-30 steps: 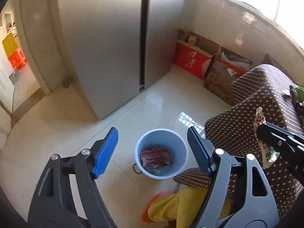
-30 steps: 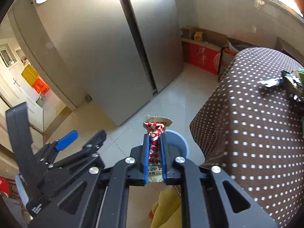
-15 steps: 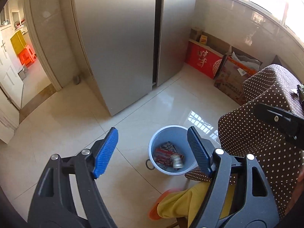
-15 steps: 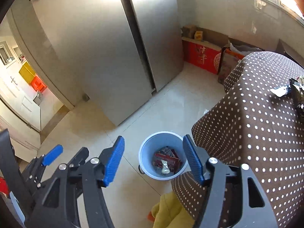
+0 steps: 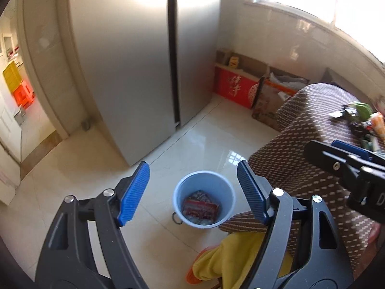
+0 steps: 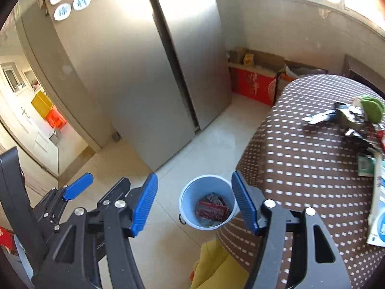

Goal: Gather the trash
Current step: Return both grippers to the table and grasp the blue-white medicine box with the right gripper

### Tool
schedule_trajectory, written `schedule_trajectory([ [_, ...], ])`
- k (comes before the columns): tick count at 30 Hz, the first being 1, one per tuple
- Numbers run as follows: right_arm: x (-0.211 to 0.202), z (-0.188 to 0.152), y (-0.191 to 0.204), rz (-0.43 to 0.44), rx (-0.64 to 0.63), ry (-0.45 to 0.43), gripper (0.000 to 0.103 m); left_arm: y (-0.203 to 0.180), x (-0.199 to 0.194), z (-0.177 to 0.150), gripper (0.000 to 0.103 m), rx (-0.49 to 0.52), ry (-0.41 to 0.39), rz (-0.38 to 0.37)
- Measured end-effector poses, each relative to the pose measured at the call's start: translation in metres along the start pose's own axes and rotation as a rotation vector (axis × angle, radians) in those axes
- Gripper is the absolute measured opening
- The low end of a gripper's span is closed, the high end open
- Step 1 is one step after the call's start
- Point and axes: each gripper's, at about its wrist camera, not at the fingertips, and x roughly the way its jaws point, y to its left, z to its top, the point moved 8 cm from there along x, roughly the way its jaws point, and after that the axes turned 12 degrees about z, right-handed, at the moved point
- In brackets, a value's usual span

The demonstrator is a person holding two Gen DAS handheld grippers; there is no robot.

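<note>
Right tool [image 6: 194, 203] jaws just opened, now apart, empty; left tool [image 5: 193, 193] apart, empty; blue bin [image 6: 186, 198] on floor between jaws, red wrapper [image 6: 211, 209] inside; right view alone shows remaining trash [image 6: 356, 122] on bench [image 6: 300, 163] at 3 o'clock.

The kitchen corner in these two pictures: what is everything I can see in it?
bucket: one, pale blue, on the floor beside the table, wrappers inside
fridge: one, silver, two doors, by the wall
round magnets: several, white, on the fridge side
red box: one, against the wall
table: one, brown dotted cloth
wrappers: several, mixed colours, on the table
left gripper: black with blue pads, open
right gripper: the same, open, empty
</note>
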Motion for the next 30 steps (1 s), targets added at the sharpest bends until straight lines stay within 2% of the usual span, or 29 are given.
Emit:
schedule_trajectory([
  [5,-0.04,-0.002,-0.026,-0.025,0.039,-0.062,0.063,-0.029,-0.021,0.006,0.074,0.045,-0.033,-0.046],
  [12,-0.097,-0.011,-0.086,-0.111,0.128,-0.143,0.063,-0.089,-0.051,0.009,0.074,0.121,-0.068,-0.133],
  [15,-0.123,-0.019,-0.114,-0.162,0.18,-0.184,0.065,-0.114,-0.063,0.009,0.074,0.154,-0.082,-0.173],
  [17,-0.141,-0.027,-0.136,-0.206,0.21,-0.21,0.07,-0.13,-0.07,0.007,0.076,0.173,-0.088,-0.198],
  [21,-0.181,-0.047,-0.173,-0.315,0.256,-0.261,0.07,-0.163,-0.082,0.0,0.08,0.219,-0.085,-0.243],
  [23,-0.202,-0.057,-0.193,-0.369,0.284,-0.292,0.076,-0.181,-0.087,-0.004,0.08,0.243,-0.083,-0.262],
  [27,-0.237,-0.073,-0.236,-0.477,0.341,-0.32,0.078,-0.212,-0.095,-0.01,0.08,0.273,-0.08,-0.302],
  [30,-0.248,-0.086,-0.259,-0.5,0.387,-0.324,0.083,-0.229,-0.1,-0.012,0.081,0.29,-0.078,-0.33],
])
